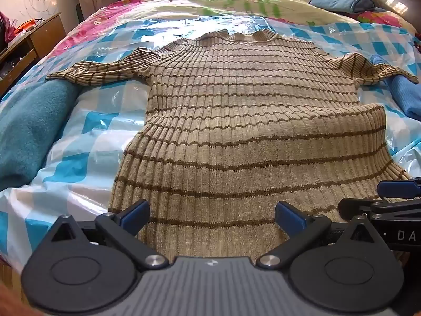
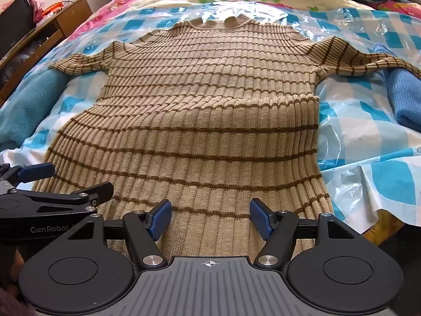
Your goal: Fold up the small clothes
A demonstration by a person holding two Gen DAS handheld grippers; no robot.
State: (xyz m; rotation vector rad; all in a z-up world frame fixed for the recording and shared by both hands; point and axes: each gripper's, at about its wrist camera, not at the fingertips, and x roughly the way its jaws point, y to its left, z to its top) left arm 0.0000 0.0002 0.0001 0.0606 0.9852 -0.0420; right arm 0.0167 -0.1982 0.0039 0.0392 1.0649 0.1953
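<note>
Left wrist view, and the sweater (image 1: 236,121) is our landmark: tan, ribbed, brown-striped, spread flat on a blue-and-white checked plastic sheet (image 1: 86,137) over the bed, collar at the far end, hem nearest the camera. Off the sweater's left sleeve lies a teal towel (image 1: 29,126), the cuff resting on its upper edge. At the hem sits the left gripper (image 1: 211,217), fingers spread wide and released, blue pads either side of the hem fabric with nothing pinched between them. Past the sweater's right sleeve there's a folded blue cloth (image 1: 405,97), and well beyond the collar, top right, another blue folded piece (image 1: 344,4). Over to the right wrist view now: the same sweater (image 2: 210,110) fills the middle, a wooden cabinet (image 2: 60,23) far off its left sleeve. The left gripper's blue finger (image 2: 36,171) pokes in at the hem's left corner. The right gripper (image 2: 210,217) hovers at the hem's right half, fingers also parted, gripping nothing. A blue cloth (image 2: 405,97) lies under the right cuff.
</note>
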